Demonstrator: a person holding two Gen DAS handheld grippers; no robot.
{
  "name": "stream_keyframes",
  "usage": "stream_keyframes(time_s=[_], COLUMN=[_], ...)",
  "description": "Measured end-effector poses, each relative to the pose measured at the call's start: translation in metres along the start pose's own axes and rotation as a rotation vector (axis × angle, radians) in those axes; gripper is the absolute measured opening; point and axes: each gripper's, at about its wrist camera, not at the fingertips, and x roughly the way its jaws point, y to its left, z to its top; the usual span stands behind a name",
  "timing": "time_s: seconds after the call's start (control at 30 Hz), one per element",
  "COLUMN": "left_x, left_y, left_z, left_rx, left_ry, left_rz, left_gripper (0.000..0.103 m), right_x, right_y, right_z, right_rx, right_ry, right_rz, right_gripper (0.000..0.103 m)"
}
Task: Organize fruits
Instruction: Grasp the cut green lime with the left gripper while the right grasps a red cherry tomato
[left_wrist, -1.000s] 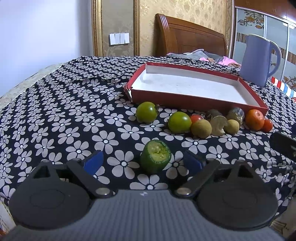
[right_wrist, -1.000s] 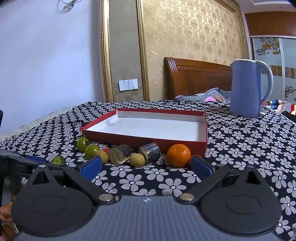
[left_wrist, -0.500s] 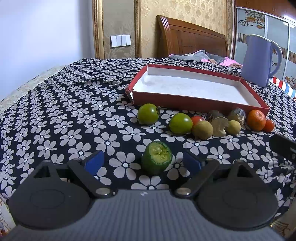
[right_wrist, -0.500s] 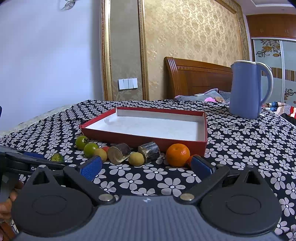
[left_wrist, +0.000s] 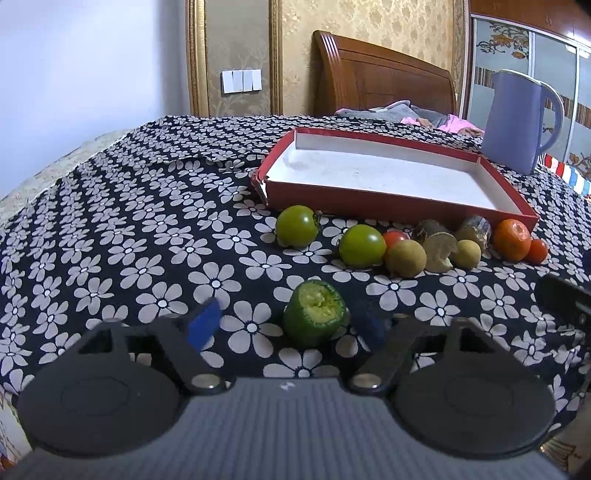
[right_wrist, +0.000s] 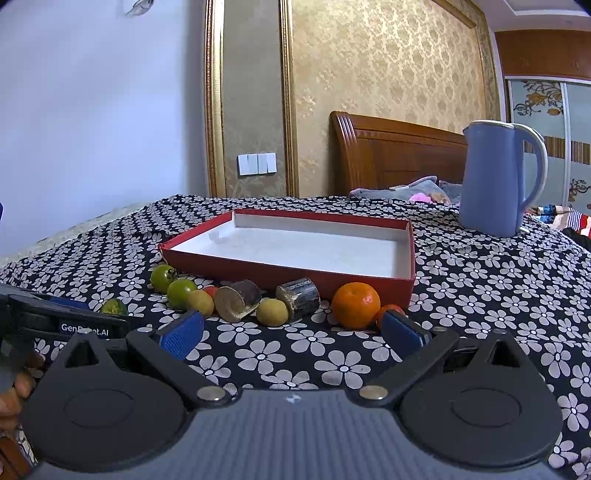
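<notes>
A red tray (left_wrist: 391, 206) with a white, empty inside lies on the flowered cloth; it also shows in the right wrist view (right_wrist: 295, 271). In front of it lies a row of fruit: two green tomatoes (left_wrist: 297, 226) (left_wrist: 362, 245), small red tomatoes, brown longans, two cane pieces and an orange (left_wrist: 511, 239). A cut green fruit (left_wrist: 314, 313) lies between the fingers of my open left gripper (left_wrist: 291, 325), untouched. My right gripper (right_wrist: 291, 330) is open and empty, just short of the orange (right_wrist: 355, 305).
A blue kettle (left_wrist: 517, 122) stands behind the tray at the right. A wooden headboard (left_wrist: 384, 81) and bedding lie beyond the table. The left gripper's side (right_wrist: 66, 321) shows at the left of the right wrist view.
Both views have tilted up a little, so the scene sits lower in frame. The left gripper's fingers stay around the cut green fruit. No fruit has moved.
</notes>
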Motion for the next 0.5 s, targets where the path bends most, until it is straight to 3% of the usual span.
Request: stream_keyframes(time_s=[0.13, 0.17, 0.4, 0.5], left_x=[-0.003, -0.004, -0.007, -0.009], left_y=[-0.001, -0.002, 0.002, 0.009], left_z=[0.001, 0.001, 0.001, 0.003], left_rx=[-0.001, -0.001, -0.012, -0.037], left_ry=[0.002, 0.004, -0.009, -0.011], left_rz=[-0.055, -0.068, -0.087, -0.112], left_gripper=[0.032, 0.029, 0.027, 0.026], right_x=[0.000, 0.001, 0.007, 0.011], right_y=[-0.004, -0.006, -0.034, -0.042], right_z=[0.004, 0.006, 0.018, 0.024], right_rx=[-0.034, -0.041, -0.050, -0.096], right_ry=[0.000, 0.003, 0.048, 0.076], right_rz=[-0.022, -0.034, -0.025, -0.004], right_gripper=[0.103, 0.103, 0.102, 0.091])
